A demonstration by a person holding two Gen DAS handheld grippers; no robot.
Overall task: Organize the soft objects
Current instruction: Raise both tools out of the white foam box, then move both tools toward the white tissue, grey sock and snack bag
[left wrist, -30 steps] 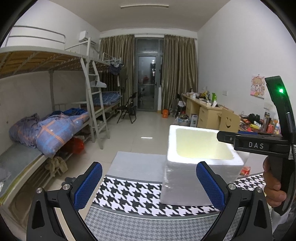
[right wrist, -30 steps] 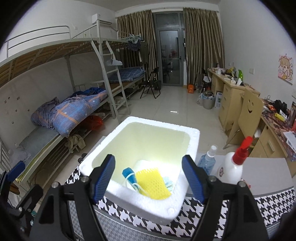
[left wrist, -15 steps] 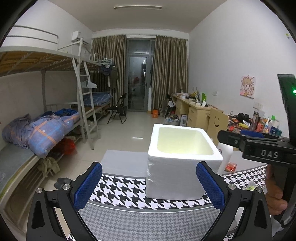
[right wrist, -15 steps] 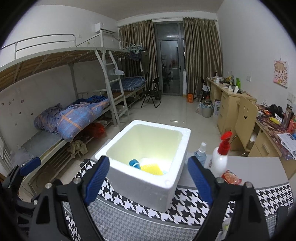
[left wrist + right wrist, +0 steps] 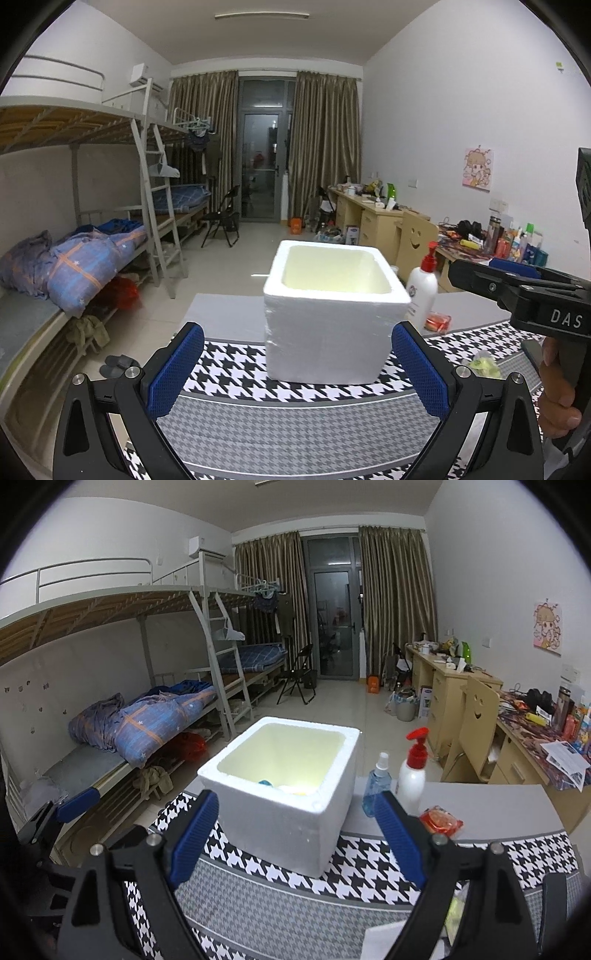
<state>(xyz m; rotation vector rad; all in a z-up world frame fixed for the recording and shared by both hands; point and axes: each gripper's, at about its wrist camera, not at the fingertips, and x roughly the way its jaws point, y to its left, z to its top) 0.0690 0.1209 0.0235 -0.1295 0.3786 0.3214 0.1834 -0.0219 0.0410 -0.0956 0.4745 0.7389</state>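
Now both grabbers, the left gripper and right gripper, are spread wide and empty, near the white foam box on the checked cloth.

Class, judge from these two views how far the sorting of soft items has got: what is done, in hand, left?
Done: some blue and yellow items lie inside the white foam box. In hand: nothing; left gripper and right gripper are open and empty. Possibly left: a yellow-green crumpled thing on the houndstooth cloth.
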